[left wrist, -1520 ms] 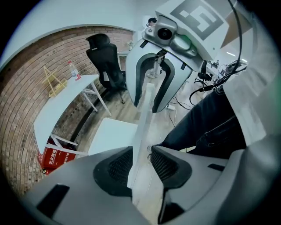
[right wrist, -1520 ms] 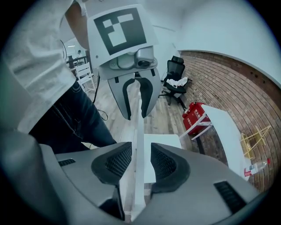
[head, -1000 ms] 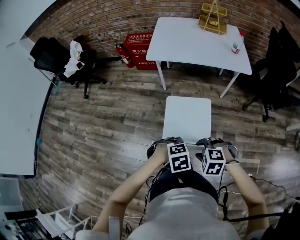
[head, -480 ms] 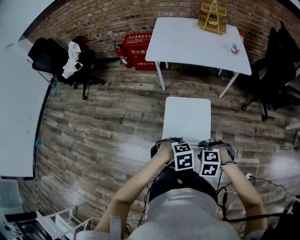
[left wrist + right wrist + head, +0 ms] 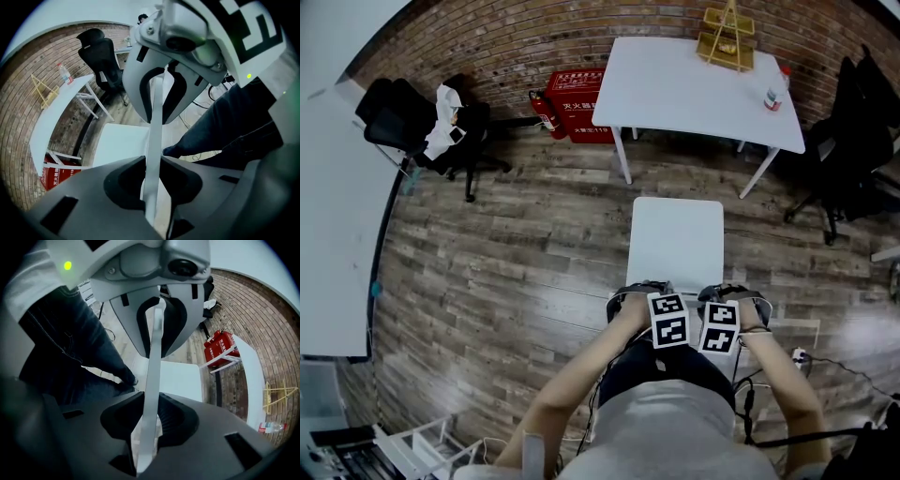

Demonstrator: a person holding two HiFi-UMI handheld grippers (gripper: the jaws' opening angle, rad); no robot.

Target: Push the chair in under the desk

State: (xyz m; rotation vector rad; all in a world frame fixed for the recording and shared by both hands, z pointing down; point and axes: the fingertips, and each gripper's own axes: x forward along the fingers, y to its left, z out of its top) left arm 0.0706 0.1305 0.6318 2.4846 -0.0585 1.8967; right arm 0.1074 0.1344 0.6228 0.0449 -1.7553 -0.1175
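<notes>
Short of the desk (image 5: 694, 82) stands the chair (image 5: 676, 240).

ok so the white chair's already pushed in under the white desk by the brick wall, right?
Not yet. The chair stands out on the floor, short of the desk by the brick wall; the head view shows bare floor between them.

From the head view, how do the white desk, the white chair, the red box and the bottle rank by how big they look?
Largest to smallest:
1. white desk
2. white chair, though it stands nearer the camera, which flatters it
3. red box
4. bottle
</notes>
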